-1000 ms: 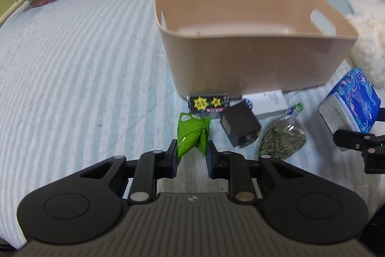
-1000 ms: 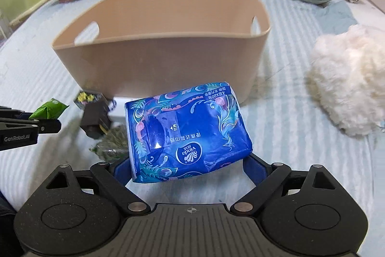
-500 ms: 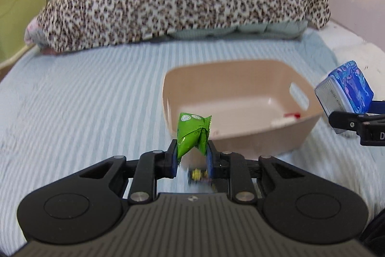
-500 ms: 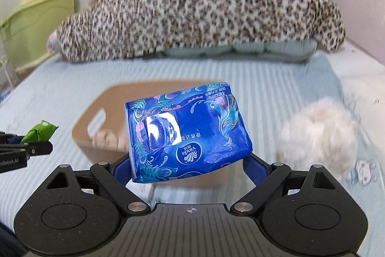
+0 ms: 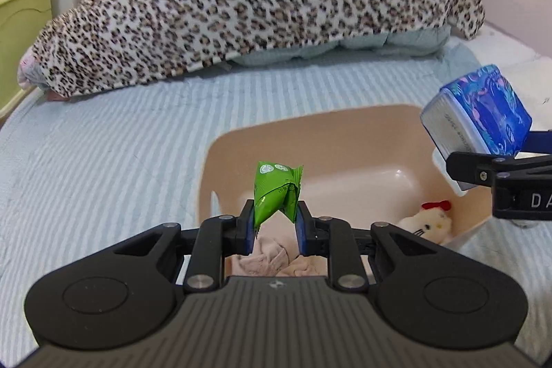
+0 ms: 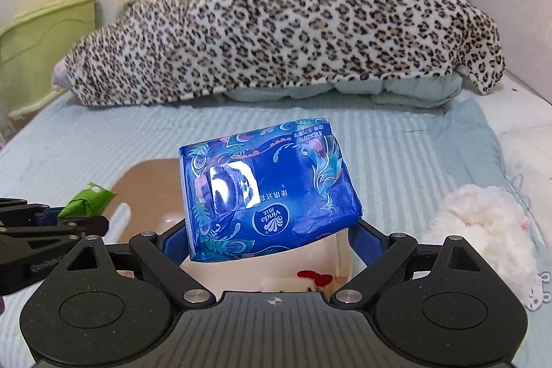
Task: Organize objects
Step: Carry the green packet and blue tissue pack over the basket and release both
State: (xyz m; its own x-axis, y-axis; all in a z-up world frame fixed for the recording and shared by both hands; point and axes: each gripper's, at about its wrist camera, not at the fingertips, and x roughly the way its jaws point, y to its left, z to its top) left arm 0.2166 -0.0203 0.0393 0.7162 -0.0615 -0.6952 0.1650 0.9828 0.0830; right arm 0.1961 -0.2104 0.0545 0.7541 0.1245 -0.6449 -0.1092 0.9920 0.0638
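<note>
My left gripper (image 5: 274, 225) is shut on a green snack packet (image 5: 276, 194) and holds it above the near left part of the beige bin (image 5: 345, 123). My right gripper (image 6: 265, 240) is shut on a blue tissue pack (image 6: 269, 192) and holds it above the bin's right side (image 6: 145, 175). The tissue pack also shows at the right of the left wrist view (image 5: 479, 112), and the green packet at the left of the right wrist view (image 6: 86, 199). Inside the bin lie a white plush toy with a red bow (image 5: 427, 223) and a crumpled beige cloth (image 5: 272, 259).
The bin stands on a bed with a striped light-blue sheet (image 5: 103, 161). A leopard-print blanket (image 5: 241, 6) lies across the head of the bed. A white fluffy toy (image 6: 483, 223) lies on the bed right of the bin. Green furniture (image 6: 41, 50) stands at the left.
Both grippers have risen from the bed in front of the bin to above it, each carrying its item. The small items left on the sheet are out of view.
</note>
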